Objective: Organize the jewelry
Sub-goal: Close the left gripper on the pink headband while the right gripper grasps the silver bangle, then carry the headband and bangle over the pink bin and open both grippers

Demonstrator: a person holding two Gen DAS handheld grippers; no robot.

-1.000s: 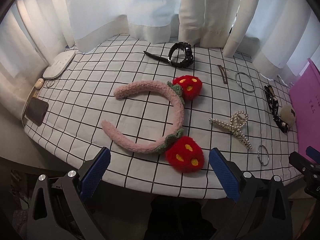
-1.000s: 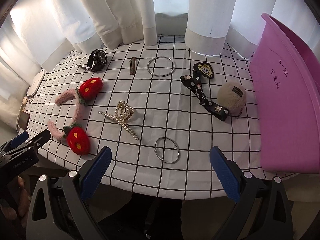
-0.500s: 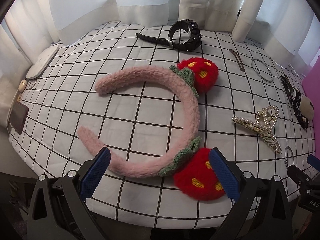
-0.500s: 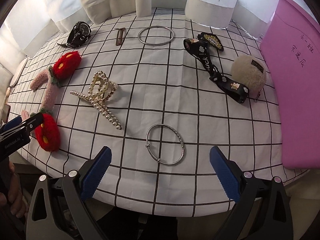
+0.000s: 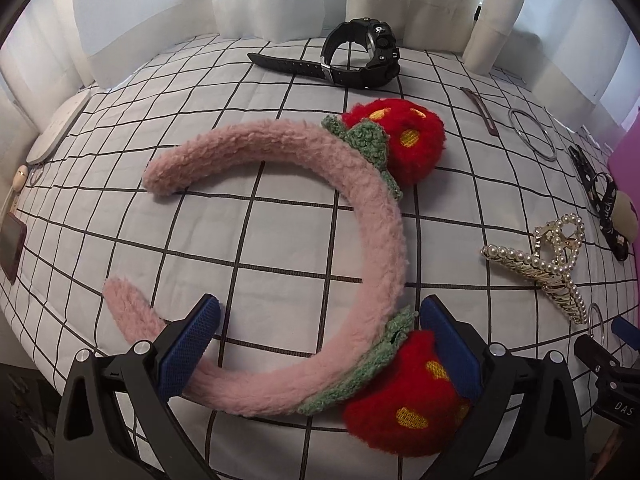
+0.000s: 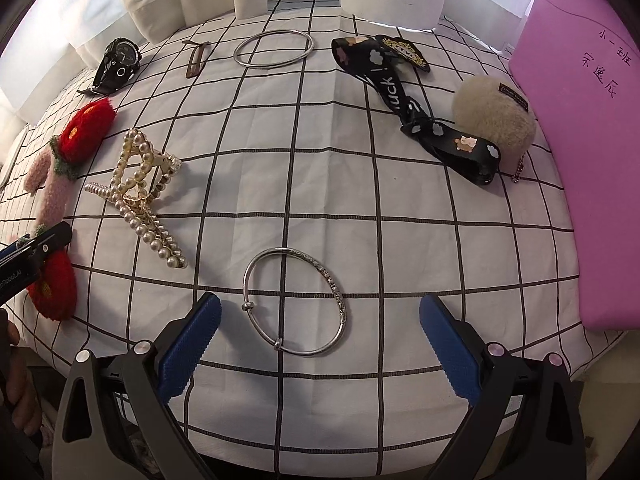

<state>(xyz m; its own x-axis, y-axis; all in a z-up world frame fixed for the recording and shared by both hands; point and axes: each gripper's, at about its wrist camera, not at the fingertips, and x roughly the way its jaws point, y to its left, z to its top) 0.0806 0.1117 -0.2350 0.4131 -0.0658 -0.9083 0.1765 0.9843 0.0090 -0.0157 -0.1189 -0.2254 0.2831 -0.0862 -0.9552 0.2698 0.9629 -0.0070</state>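
Note:
A fluffy pink headband point(image 5: 376, 216) with two red strawberry pompoms lies on the checked cloth. My left gripper point(image 5: 320, 344) stands open, its blue pads on either side of the headband's near arc beside the near pompom point(image 5: 404, 400). In the right wrist view a thin silver bangle point(image 6: 296, 304) lies just ahead of my open right gripper point(image 6: 320, 344), between the two pads. A pearl hair claw point(image 6: 140, 196) lies left of the bangle, and the headband point(image 6: 52, 184) shows at the far left.
A black watch point(image 5: 360, 56), a brown hair clip point(image 6: 196, 58), a large silver ring point(image 6: 274, 48), a black printed strap point(image 6: 404, 96) and a beige pompom point(image 6: 492, 116) lie farther back. A pink box point(image 6: 592, 152) stands at the right. White curtains hang behind the round table point(image 6: 320, 176).
Both grippers have moved forward and lower over the table. The left one now straddles the headband's near arc; the right one has come up to the silver bangle.

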